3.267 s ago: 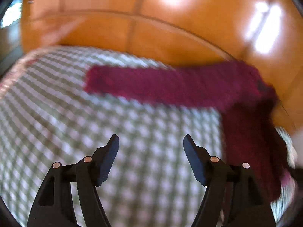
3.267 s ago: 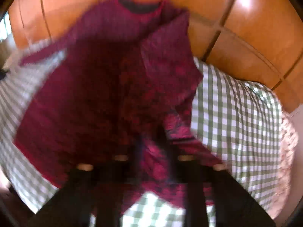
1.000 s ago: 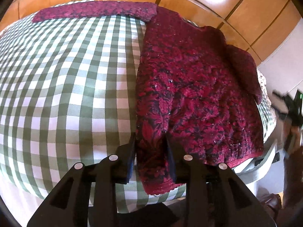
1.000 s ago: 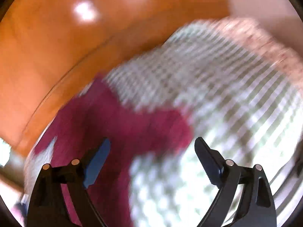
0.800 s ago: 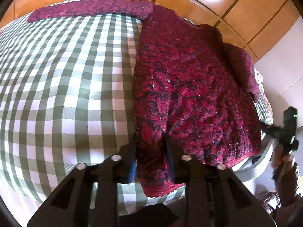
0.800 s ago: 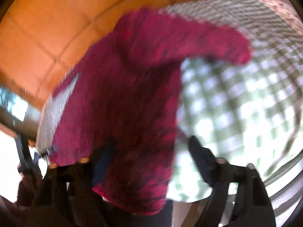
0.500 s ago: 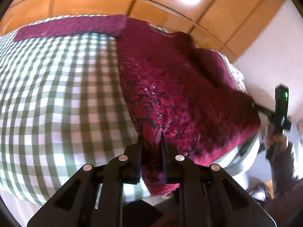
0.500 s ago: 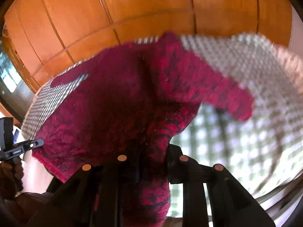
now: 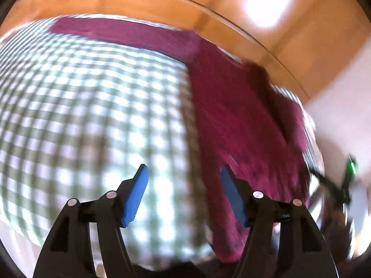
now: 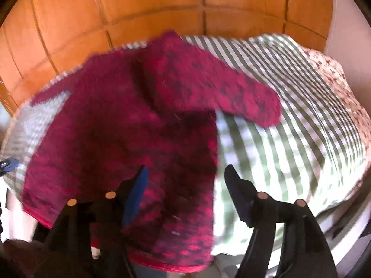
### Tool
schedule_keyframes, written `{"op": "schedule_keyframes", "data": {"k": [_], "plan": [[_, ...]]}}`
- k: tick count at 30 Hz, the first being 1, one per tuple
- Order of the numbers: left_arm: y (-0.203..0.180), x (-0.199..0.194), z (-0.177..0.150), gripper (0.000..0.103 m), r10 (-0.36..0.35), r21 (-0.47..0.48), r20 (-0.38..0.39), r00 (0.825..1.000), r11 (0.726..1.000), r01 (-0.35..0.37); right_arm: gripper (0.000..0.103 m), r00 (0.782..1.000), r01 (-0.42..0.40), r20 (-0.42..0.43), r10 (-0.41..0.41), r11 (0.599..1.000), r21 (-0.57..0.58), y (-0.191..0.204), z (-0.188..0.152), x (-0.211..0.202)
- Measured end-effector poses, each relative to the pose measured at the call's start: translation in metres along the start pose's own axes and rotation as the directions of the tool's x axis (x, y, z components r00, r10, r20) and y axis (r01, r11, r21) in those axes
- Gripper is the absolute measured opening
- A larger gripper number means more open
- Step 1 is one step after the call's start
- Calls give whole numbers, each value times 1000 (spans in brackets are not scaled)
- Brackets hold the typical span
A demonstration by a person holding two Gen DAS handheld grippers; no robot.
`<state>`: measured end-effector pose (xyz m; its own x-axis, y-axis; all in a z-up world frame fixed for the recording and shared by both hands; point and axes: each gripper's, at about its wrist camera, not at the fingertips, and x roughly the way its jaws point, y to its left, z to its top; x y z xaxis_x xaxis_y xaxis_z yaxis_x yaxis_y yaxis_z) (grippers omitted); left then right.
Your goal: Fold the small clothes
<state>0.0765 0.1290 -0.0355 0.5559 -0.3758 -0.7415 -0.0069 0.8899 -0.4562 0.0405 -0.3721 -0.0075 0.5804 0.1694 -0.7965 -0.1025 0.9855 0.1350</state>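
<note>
L gripper (image 9: 183, 194) & R gripper (image 10: 185, 194) – jaws opening, empty, above red sweater (image 10: 129, 125) on checked cloth (image 9: 92, 106)

This was a bedroom in a home. A bed covered by a green-and-white checked sheet (image 10: 301, 115) filled the view, with a floral-print cover (image 10: 336, 81) along its edge at two o'clock. Glossy wooden panels (image 10: 150, 7), like wardrobe doors, rose behind the bed at twelve o'clock, and a plain pale wall (image 9: 343, 106) stood at three o'clock.

A dark red patterned sweater (image 10: 129, 134) lies flat on the checked bed (image 10: 289, 120), one sleeve (image 9: 125, 34) stretched sideways.
</note>
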Motion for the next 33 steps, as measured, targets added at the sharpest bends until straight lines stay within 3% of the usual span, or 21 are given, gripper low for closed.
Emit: {"op": "schedule_keyframes", "data": {"k": [5, 10, 14, 20, 23, 25, 26, 27, 28, 31, 33], "plan": [[58, -1, 54, 64, 148, -221, 111, 983, 968, -121, 78, 986, -167, -22, 165, 983, -79, 59, 7, 15], [114, 5, 117, 64, 228, -390, 166, 959, 909, -149, 78, 963, -261, -93, 252, 960, -99, 93, -1, 53], [154, 11, 156, 64, 289, -461, 171, 942, 868, -183, 81, 951, -283, -147, 271, 957, -69, 107, 4, 82], [203, 44, 207, 64, 302, -576, 140, 943, 800, -170, 84, 950, -268, -180, 254, 962, -56, 113, 6, 104], [224, 58, 223, 64, 295, -629, 143, 945, 764, -143, 89, 950, -265, -191, 249, 962, -62, 114, 6, 107], [235, 62, 231, 64, 267, -659, 177, 947, 747, -88, 91, 952, -251, -200, 231, 965, -81, 118, 7, 109], [240, 65, 237, 50, 253, -664, 190, 949, 744, -66, 93, 953, -244, -204, 223, 966, -88, 120, 8, 110], [240, 67, 240, 14, 240, -655, 192, 952, 753, -58, 95, 954, -240, -207, 217, 966, -93, 121, 8, 111], [240, 70, 244, 9, 232, -637, 184, 955, 768, -64, 96, 954, -236, -211, 211, 967, -98, 122, 8, 112], [231, 60, 242, 8, 266, -582, 216, 940, 808, -95, 98, 957, -223, -212, 198, 970, -101, 125, 9, 114], [231, 47, 231, 7, 293, -576, 237, 926, 810, -109, 98, 958, -220, -210, 196, 971, -96, 125, 9, 114]]}}
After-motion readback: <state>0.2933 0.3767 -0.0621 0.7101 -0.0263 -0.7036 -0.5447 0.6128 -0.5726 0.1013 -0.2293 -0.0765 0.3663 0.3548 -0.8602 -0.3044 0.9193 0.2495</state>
